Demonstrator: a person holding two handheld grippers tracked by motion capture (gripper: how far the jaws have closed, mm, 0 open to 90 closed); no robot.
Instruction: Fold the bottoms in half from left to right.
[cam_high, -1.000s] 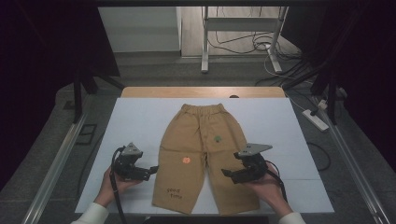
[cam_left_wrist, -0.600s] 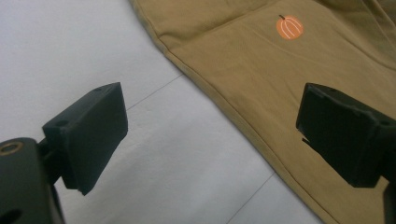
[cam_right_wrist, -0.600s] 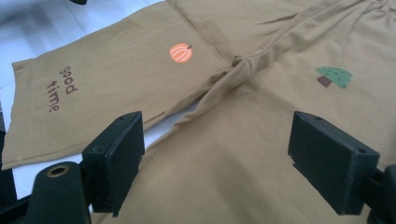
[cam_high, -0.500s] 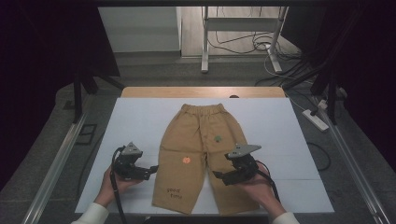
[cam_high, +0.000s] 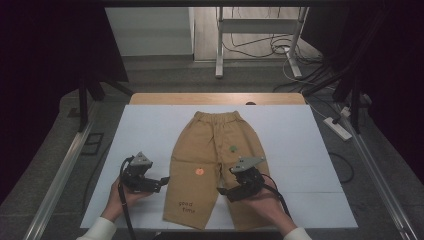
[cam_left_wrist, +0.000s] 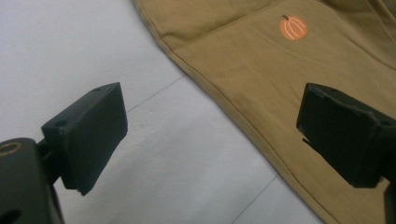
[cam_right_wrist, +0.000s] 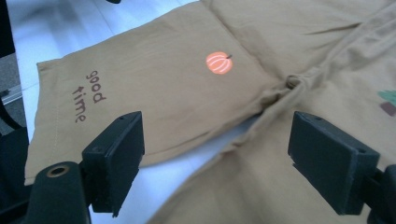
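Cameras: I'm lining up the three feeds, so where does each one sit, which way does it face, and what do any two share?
High view: fixed above the person's side, looking forward and down on the white table; forearms, left gripper and right gripper enter from the bottom.
Left gripper view: rides that gripper, looking along its open jaws at the outer edge of the tan shorts.
Right gripper view: looks along its open jaws at the crotch seam.
Shared: all three show the orange pumpkin print.
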